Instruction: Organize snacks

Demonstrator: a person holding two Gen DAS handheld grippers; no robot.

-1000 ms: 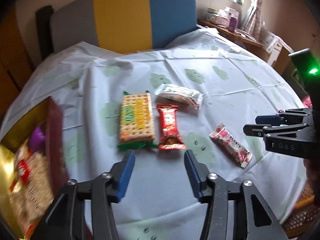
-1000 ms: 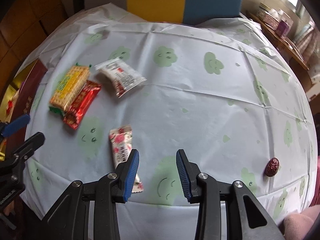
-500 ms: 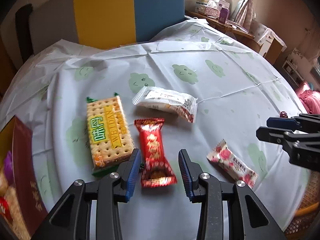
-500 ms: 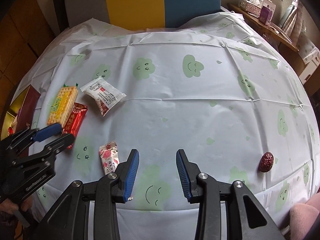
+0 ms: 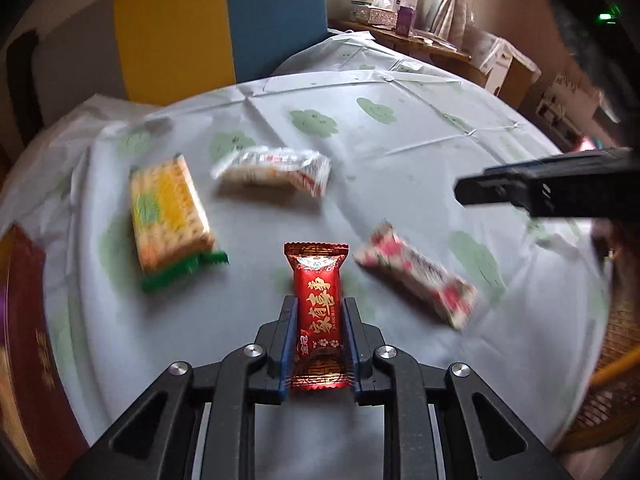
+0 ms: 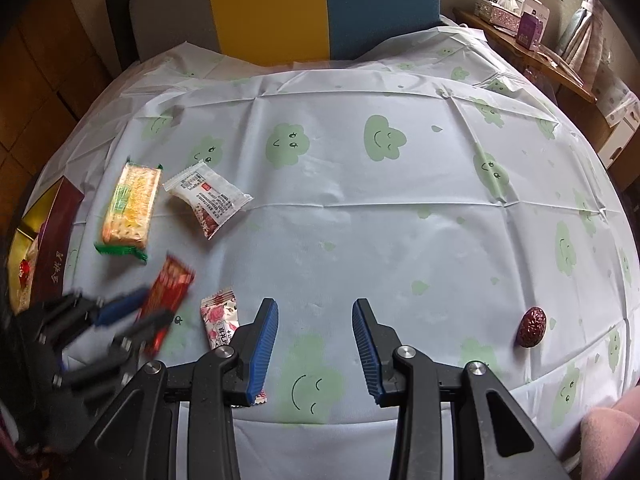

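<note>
The left gripper point(image 5: 319, 322) has its jaws closing on the red snack pack point(image 5: 317, 300), whose lower half lies between the blue pads, one pad along each long edge. The right gripper point(image 6: 315, 344) stands spread with nothing between its fingers, above a green smiling cloud printed on the tablecloth point(image 6: 400, 240).

There are four wrapped snacks. Taking the red snack pack as the mark: the cracker pack point(image 5: 170, 218) with green crimped ends lies to its upper left, the white pack point(image 5: 276, 170) lies beyond it, and the pink floral pack point(image 5: 416, 276) lies just to its right. A fifth item, one dark red date point(image 6: 532, 326), sits well apart to the right. One maroon box point(image 6: 56, 244) with a gold inside stands left of the cracker pack at the table's edge.

Only the right wrist view shows the date and some wrapped things inside the box; only the left wrist view shows the red pack's face sharply, while its other snacks are blurred.

The red pack carries large gold Chinese characters and a small line of Latin letters too fine to read. The box side bears gold characters. The white pack has a red square mark and small print that cannot be read.
</note>
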